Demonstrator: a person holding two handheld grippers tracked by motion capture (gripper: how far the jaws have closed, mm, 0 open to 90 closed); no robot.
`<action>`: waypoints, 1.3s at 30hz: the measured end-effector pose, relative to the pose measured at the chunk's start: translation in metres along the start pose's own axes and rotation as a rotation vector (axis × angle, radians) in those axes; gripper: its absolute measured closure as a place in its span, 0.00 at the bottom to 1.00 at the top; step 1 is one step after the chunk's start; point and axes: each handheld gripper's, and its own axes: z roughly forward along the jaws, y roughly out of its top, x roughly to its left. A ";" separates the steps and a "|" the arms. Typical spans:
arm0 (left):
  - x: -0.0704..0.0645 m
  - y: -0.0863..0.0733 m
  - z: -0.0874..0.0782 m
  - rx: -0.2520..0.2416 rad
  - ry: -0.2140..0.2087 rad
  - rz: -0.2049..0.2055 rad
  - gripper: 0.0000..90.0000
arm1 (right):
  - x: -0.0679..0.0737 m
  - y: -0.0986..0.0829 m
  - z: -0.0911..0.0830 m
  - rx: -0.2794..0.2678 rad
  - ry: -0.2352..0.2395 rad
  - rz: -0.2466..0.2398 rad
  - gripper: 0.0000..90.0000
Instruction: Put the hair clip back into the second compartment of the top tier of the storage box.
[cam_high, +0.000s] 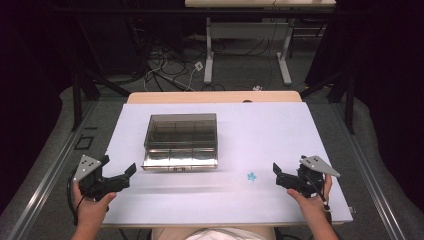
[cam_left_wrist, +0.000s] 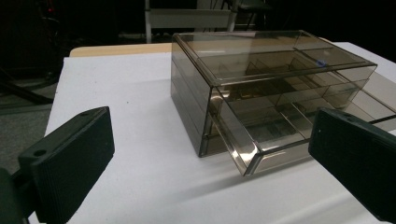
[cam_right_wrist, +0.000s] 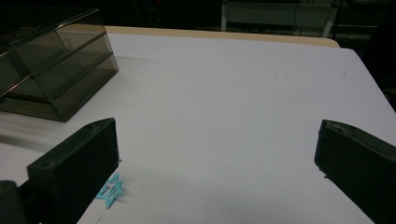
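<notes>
Your left gripper (cam_high: 131, 172) and right gripper (cam_high: 276, 172) both gape empty; smoky drawer box (cam_high: 180, 141) contents unreadable.

A smoky, see-through plastic drawer cabinet (cam_high: 180, 140) sits flat on the white table, a little toward nine o'clock from its middle, drawer fronts facing six o'clock. In the left gripper view the cabinet (cam_left_wrist: 261, 88) shows stacked drawers split by inner dividers; the middle drawer (cam_left_wrist: 261, 135) is pulled partway out, its front past the others. A small turquoise star-shaped piece (cam_high: 251, 176) lies flat on the table, well apart from the cabinet toward four o'clock; in the right gripper view the star (cam_right_wrist: 110, 190) appears as an open outline.
</notes>
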 end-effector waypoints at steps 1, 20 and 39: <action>0.000 0.000 0.000 -0.002 -0.001 -0.002 0.00 | 0.000 0.000 0.000 0.000 0.000 0.000 0.00; 0.001 0.001 0.002 -0.007 -0.002 -0.015 0.01 | 0.019 0.002 0.010 0.031 0.035 -0.063 0.26; 0.001 0.001 0.002 -0.005 0.007 -0.016 0.01 | 0.032 0.006 0.031 0.127 0.088 -0.104 0.46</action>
